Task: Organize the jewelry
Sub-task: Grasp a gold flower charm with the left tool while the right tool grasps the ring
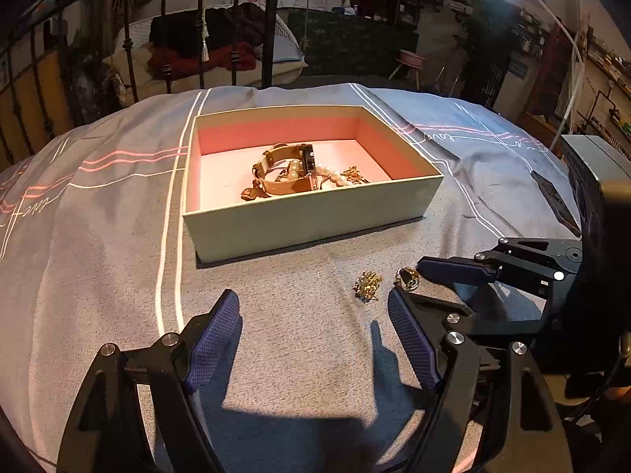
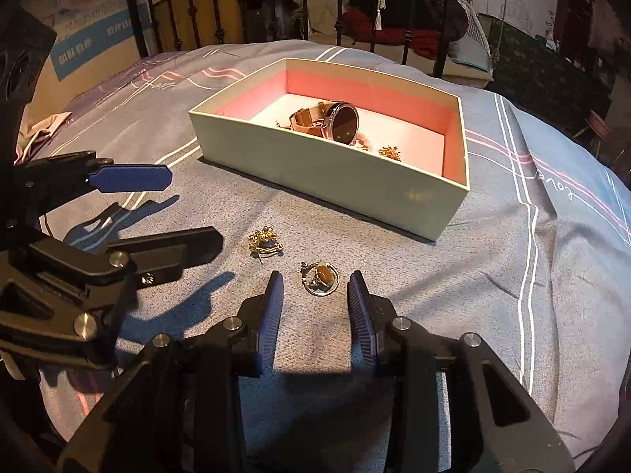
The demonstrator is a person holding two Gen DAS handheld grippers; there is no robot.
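Right claw (image 2: 315, 285): fingers spread apart, lowered near the bedspread (image 2: 493, 276), with the ring (image 2: 321, 278) lying between the two fingertips. The blue ribbed pads (image 2: 274, 315) flank the ring on either side; neither pad touches it. The ring is a gold band with a brown stone and lies flat on the fabric.

Left claw (image 1: 313, 315): fingers spread wide, holding nothing. Only grey bedspread (image 1: 98, 256) lies between its pads. From the right wrist view, the left claw (image 2: 189, 213) enters from the left side, its tips just beside the gold brooch (image 2: 264, 240).

Loose items: the gold brooch (image 1: 367, 284) lies on the bedspread just beside the ring (image 1: 408, 278), both between the two claws and in front of the box.

Box (image 1: 307, 224): open, pale outer walls, pink interior, resting on the bedspread beyond the loose items. The box (image 2: 327, 173) contains a watch (image 2: 335, 120) with a round dark face and tan strap, a string of pearls (image 1: 335, 175), and a small gold piece (image 2: 389, 152) near the right inner wall. The watch (image 1: 288, 169) lies near the centre of the box floor, touching the pearls.
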